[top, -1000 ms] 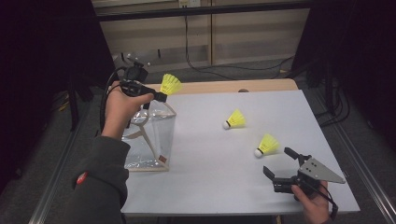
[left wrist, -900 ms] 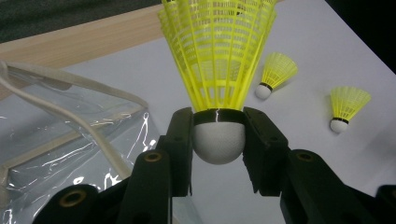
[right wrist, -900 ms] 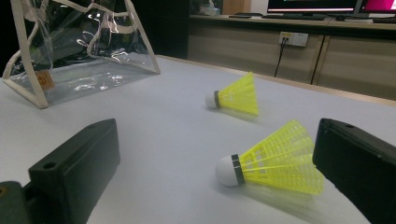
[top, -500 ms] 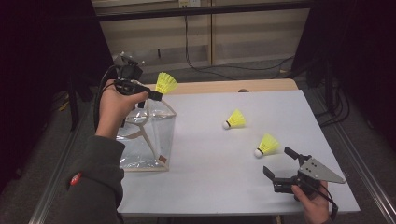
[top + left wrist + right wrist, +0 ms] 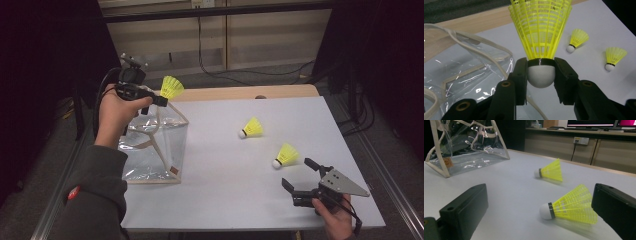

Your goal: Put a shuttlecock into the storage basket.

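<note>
- Where the table's near edge runs, right gripper [image 5: 299,176]: jaws wide apart, holding nothing
- Two yellow plastic shuttlecocks [image 5: 285,155] [image 5: 251,128] lying beyond it on white tabletop [image 5: 225,165]
- Left gripper [image 5: 161,100]: clamped on white cork of third yellow shuttlecock [image 5: 540,37], above clear plastic bag [image 5: 155,145]
</note>
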`<move>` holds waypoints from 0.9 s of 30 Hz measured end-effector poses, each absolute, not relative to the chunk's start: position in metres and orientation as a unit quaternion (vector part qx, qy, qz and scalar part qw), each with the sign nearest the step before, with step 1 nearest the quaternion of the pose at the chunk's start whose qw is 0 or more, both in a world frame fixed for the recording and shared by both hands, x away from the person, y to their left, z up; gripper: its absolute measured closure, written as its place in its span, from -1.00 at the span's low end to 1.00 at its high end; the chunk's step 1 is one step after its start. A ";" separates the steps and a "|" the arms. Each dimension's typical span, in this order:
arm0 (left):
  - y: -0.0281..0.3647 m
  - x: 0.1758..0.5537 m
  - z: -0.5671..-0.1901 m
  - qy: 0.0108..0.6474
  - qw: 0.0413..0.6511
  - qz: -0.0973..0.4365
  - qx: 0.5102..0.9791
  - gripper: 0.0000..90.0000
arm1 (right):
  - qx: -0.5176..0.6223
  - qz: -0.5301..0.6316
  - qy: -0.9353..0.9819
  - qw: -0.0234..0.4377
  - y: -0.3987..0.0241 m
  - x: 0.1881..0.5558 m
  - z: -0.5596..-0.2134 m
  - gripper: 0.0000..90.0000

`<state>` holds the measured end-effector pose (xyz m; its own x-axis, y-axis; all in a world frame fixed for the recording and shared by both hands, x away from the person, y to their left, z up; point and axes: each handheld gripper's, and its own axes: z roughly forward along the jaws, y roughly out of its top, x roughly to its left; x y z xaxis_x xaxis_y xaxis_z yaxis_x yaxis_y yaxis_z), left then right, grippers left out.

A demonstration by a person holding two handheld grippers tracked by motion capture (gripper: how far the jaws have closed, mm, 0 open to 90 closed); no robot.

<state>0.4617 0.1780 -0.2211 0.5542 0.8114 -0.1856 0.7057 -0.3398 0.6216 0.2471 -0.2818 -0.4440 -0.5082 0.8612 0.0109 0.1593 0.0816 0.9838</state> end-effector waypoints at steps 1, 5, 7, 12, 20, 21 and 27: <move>0.178 0.462 -0.221 0.466 0.337 0.078 0.815 0.45 | 0.384 0.559 0.665 0.314 -0.282 0.247 -0.444 -0.98; 0.180 0.462 -0.221 0.469 0.337 0.082 0.812 0.45 | 0.383 0.558 0.665 0.314 -0.282 0.247 -0.444 -0.98; 0.182 0.462 -0.220 0.469 0.335 0.083 0.813 0.45 | 0.383 0.558 0.665 0.315 -0.282 0.247 -0.444 -0.98; 0.184 0.462 -0.219 0.469 0.334 0.083 0.813 0.45 | 0.383 0.558 0.665 0.315 -0.283 0.247 -0.444 -0.98; 0.189 0.461 -0.218 0.475 0.332 0.087 0.810 0.45 | 0.383 0.557 0.667 0.315 -0.282 0.248 -0.445 -0.98; 0.189 0.461 -0.218 0.475 0.331 0.089 0.810 0.45 | 0.382 0.556 0.667 0.315 -0.282 0.248 -0.445 -0.98; 0.192 0.461 -0.217 0.480 0.332 0.093 0.807 0.45 | 0.383 0.558 0.666 0.315 -0.283 0.247 -0.445 -0.98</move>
<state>0.4610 0.1923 -0.2172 0.5224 0.8359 -0.1684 0.7124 -0.3194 0.6248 0.2474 -0.2827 -0.4446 -0.5082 0.8612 0.0091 0.1595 0.0838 0.9836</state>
